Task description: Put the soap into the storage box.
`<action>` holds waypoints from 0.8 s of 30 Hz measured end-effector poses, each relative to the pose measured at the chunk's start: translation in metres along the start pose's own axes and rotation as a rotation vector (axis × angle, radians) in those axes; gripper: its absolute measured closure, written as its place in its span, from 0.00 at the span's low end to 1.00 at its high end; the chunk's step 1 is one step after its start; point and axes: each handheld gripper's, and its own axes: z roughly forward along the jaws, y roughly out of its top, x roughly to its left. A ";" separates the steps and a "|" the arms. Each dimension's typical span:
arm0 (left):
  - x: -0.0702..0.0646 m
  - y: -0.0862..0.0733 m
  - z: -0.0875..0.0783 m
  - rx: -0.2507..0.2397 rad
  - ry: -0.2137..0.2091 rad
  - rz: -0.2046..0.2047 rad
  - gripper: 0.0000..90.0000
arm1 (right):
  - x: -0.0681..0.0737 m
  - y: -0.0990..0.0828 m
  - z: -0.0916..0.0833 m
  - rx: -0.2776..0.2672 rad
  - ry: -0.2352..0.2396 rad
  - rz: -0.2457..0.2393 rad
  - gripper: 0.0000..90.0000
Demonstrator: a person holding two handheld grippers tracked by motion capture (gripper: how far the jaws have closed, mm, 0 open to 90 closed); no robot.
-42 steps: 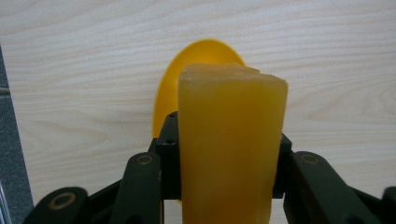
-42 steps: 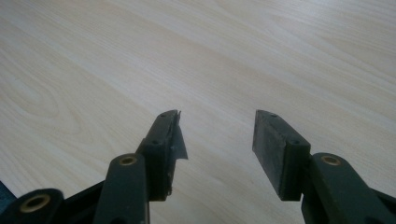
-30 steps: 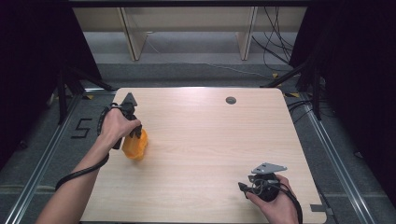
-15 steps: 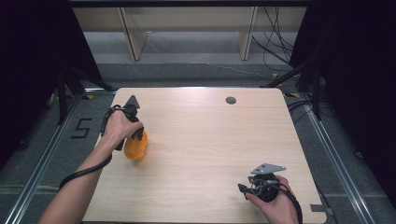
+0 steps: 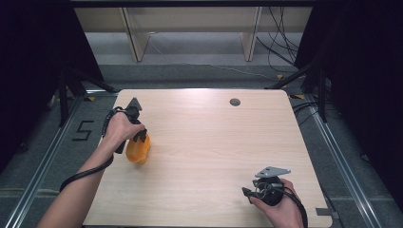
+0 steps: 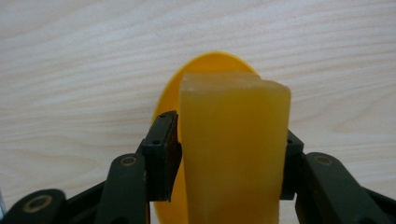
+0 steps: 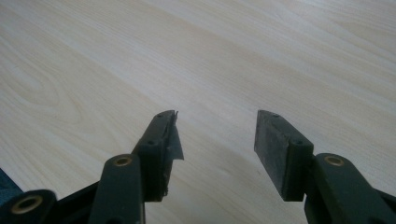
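Orange and translucent, the plastic cup [image 5: 138, 151] sits near the left edge of the desk [image 5: 204, 156], at the middle left of the high view, directly under the person's left hand [image 5: 121, 128]. In the left claw view the cup [image 6: 233, 154] takes up the centre of the frame: a tall, flat-faced amber wall rises from the bottom edge, cloudy and slightly glossy, with a paler rim along its top. Behind it a brighter yellow-orange rounded edge curves out to the left and above, so I cannot tell which way up the cup stands or whether it lies tilted.

The left claw [image 6: 229, 154] has the cup between its two black jaws. These jaws have just been opening. The left pad [image 6: 163, 154] stands just beside the cup wall with a thin dark gap, and the right pad sits against the wall's other side, partly hidden by it; the grip looks loosened rather than pressed.

At the lower right of the high view the right hand [image 5: 280, 209] rests on the desk with the right claw [image 5: 248, 192] pointing towards the left of the frame. In the right claw view that claw [image 7: 217, 133] stands wide open over bare pale wood grain, with nothing between its jaws, well apart from the cup.
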 end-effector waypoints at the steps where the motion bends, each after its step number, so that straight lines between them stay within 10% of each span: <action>1: 0.002 0.000 -0.001 0.018 0.000 0.030 0.55 | 0.000 0.000 0.000 0.001 0.003 -0.004 0.54; 2: 0.000 -0.001 0.001 -0.030 -0.006 -0.006 0.51 | 0.000 0.000 0.001 0.004 0.004 -0.004 0.54; 9: 0.005 -0.010 -0.012 -0.137 0.000 0.075 0.39 | 0.000 0.000 0.001 0.024 -0.005 0.002 0.53; 24: 0.016 -0.062 -0.052 -0.374 -0.001 0.124 0.38 | 0.005 -0.001 -0.001 0.036 -0.001 0.062 0.53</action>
